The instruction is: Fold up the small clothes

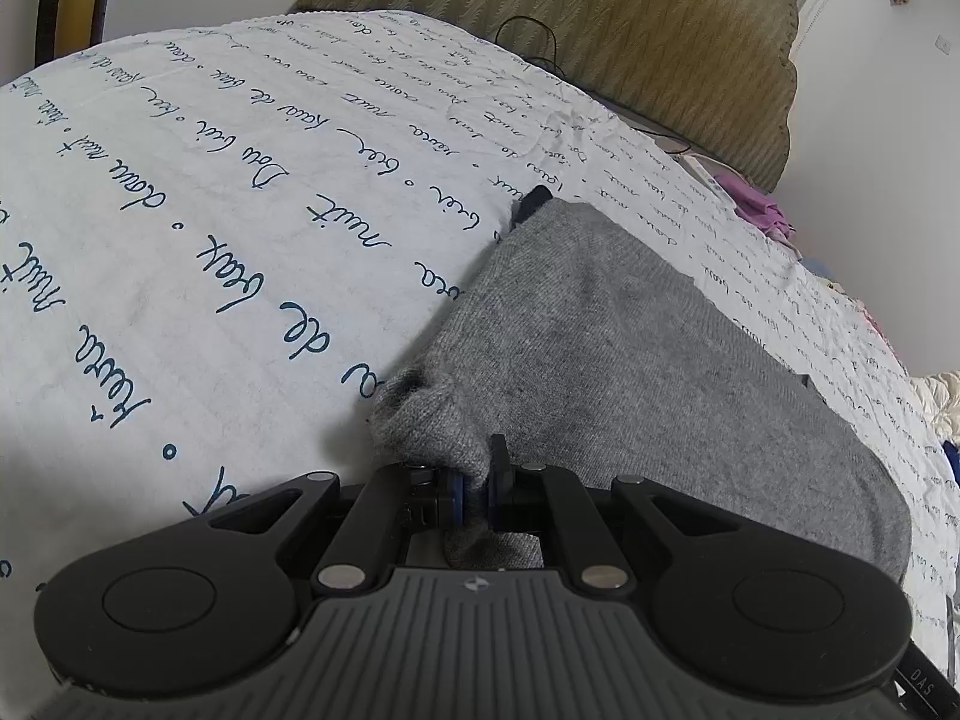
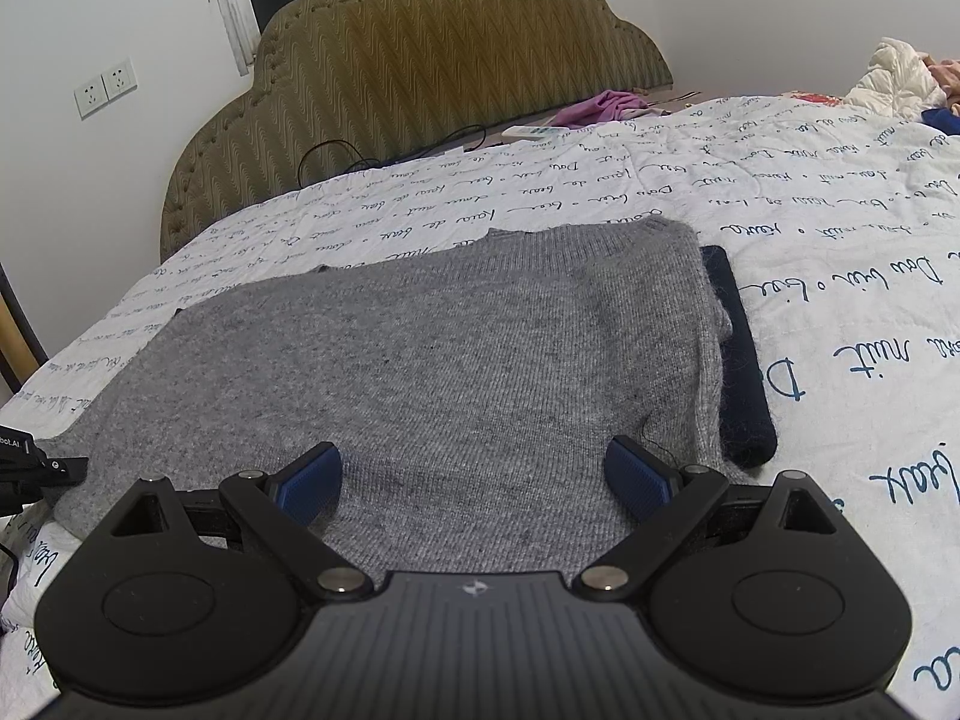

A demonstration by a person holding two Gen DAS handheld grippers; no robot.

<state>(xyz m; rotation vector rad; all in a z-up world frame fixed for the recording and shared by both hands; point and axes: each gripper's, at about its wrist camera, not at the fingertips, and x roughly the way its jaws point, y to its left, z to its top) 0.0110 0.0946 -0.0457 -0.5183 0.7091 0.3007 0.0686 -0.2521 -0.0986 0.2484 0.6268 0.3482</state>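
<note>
One grey sweater (image 2: 432,360) spread flat on the quilt (image 2: 840,276), a dark navy piece (image 2: 741,360) lying under its right edge and showing as a strip beside it. Two grippers counted: left gripper (image 1: 474,495) pressed together on a bunched corner of the sweater, wool squeezed between the blue pads (image 1: 457,495); right gripper (image 2: 474,480) spread wide, both pads (image 2: 312,474) apart over the near hem, contact with the knit not clear. One padded headboard (image 2: 420,60) at the far end of the bed. One purple garment (image 2: 600,105) and one white remote (image 2: 534,132) near it.

Seen only from the right wrist: the sweater's full outline, the navy strip along its side, two wall sockets (image 2: 105,89), a white puffy item (image 2: 894,84) at far right, the black tip of the left tool (image 2: 54,468) at the sweater's left corner. Seen only from the left wrist: the pinch itself, and a dark tab (image 1: 534,201) poking out at the sweater's far corner
</note>
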